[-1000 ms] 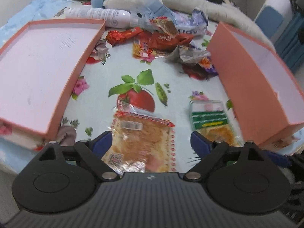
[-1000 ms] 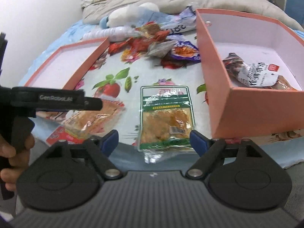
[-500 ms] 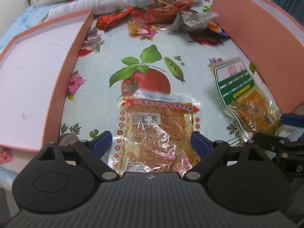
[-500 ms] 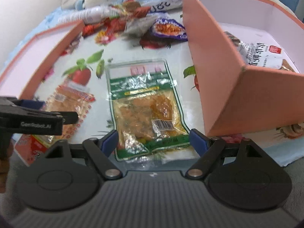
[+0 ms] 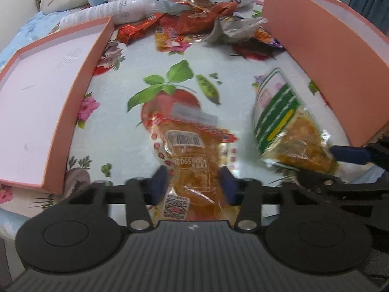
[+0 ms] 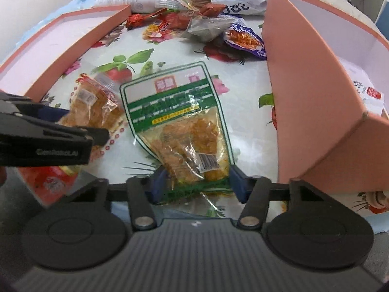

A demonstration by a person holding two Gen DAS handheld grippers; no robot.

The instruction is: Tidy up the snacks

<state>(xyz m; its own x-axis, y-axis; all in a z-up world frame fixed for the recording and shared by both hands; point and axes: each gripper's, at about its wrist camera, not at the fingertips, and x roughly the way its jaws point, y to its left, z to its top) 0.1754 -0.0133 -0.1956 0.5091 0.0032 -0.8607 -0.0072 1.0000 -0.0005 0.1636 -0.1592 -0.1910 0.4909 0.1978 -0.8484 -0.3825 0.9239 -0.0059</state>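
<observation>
The left gripper (image 5: 194, 185) fingers are closing on the orange snack packet (image 5: 192, 160) between them, and the right gripper (image 6: 198, 183) fingers are closing on the green snack packet (image 6: 175, 112).

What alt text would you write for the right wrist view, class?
The right gripper is closing on the near end of a green-labelled snack packet lying on a floral tablecloth. A tall pink box stands to its right; the left gripper is closing on an orange packet.

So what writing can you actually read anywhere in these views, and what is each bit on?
"GenRobot.AI": side of the left gripper, right wrist view.
"40065902", partly cut off: under the barcode on the orange packet.
"28", upside down: crumpled white bag.
Green packet, white bottle, boxed white packet: print too blurred to read.
</observation>
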